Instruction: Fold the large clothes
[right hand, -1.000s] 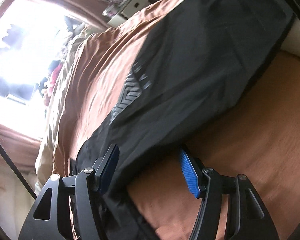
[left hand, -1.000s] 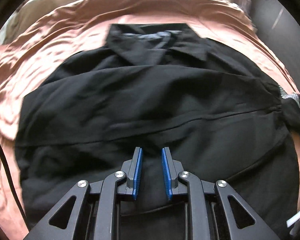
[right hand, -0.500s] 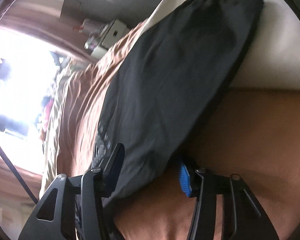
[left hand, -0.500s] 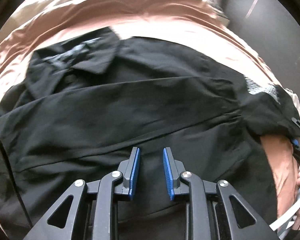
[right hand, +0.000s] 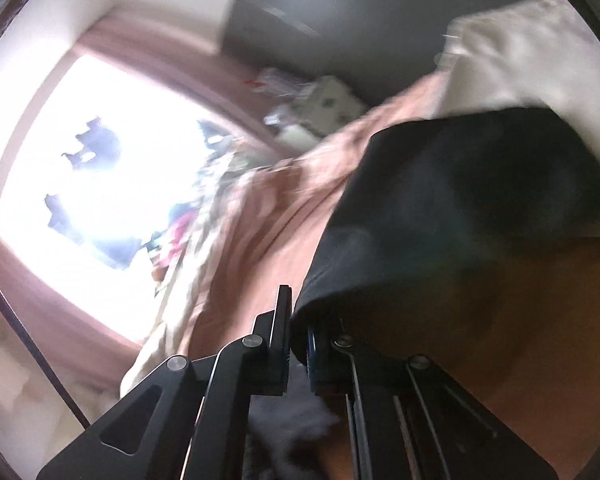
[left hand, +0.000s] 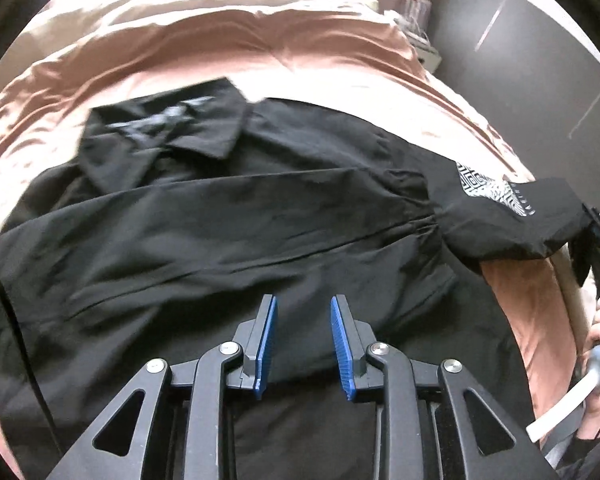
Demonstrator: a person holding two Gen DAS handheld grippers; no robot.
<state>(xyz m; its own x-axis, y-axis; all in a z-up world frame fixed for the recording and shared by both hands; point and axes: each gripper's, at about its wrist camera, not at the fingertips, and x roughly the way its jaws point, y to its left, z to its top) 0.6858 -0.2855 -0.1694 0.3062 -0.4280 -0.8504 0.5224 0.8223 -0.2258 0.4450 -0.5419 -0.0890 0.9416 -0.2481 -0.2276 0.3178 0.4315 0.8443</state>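
Observation:
A large black collared shirt [left hand: 236,216] lies spread on a pink-brown bed sheet [left hand: 260,48], collar at the upper left. My left gripper [left hand: 303,336] hovers over the shirt's lower middle, open and empty. The shirt's right sleeve [left hand: 512,216], with a black-and-white patterned patch, is lifted off the bed at the far right. My right gripper [right hand: 298,340] is shut on that sleeve's cuff [right hand: 460,208]; it also shows in the left wrist view [left hand: 596,240] at the right edge, held by a hand.
A dark wall and cabinet [left hand: 540,40] stand beyond the bed's right side. A bright window [right hand: 100,168] and a cluttered white box [right hand: 328,100] show in the right wrist view. A cream quilt [right hand: 532,52] lies past the sheet.
My right gripper has closed on the sleeve cuff and lifted it off the bed. The left gripper has swung right over the shirt and stayed open.

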